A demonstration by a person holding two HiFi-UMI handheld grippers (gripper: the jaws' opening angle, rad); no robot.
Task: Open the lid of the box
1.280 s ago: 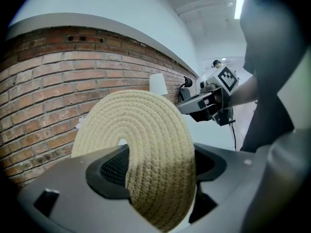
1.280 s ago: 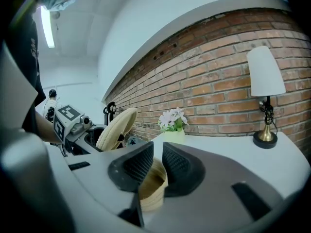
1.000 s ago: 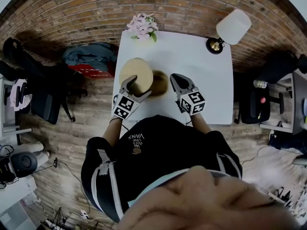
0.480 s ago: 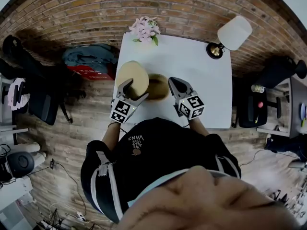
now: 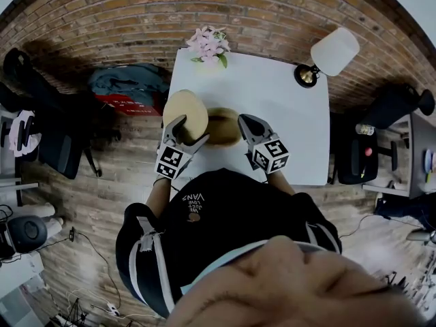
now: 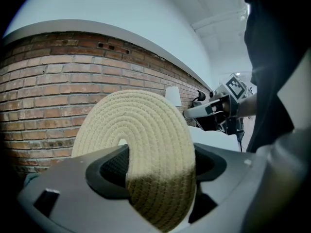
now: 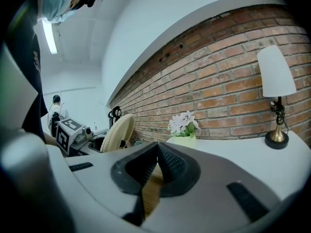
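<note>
On table [image 5: 286, 107], one box [image 5: 226, 127], one lid [image 5: 182, 112]

free: table [image 5: 286, 114] right of box [image 5: 223, 125] | obstacles: flowers [image 5: 208, 44] far-left corner, lamp [image 5: 327, 53] far-right corner

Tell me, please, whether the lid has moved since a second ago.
Yes: the lid has drifted left, farther over the left edge of the table.
</note>
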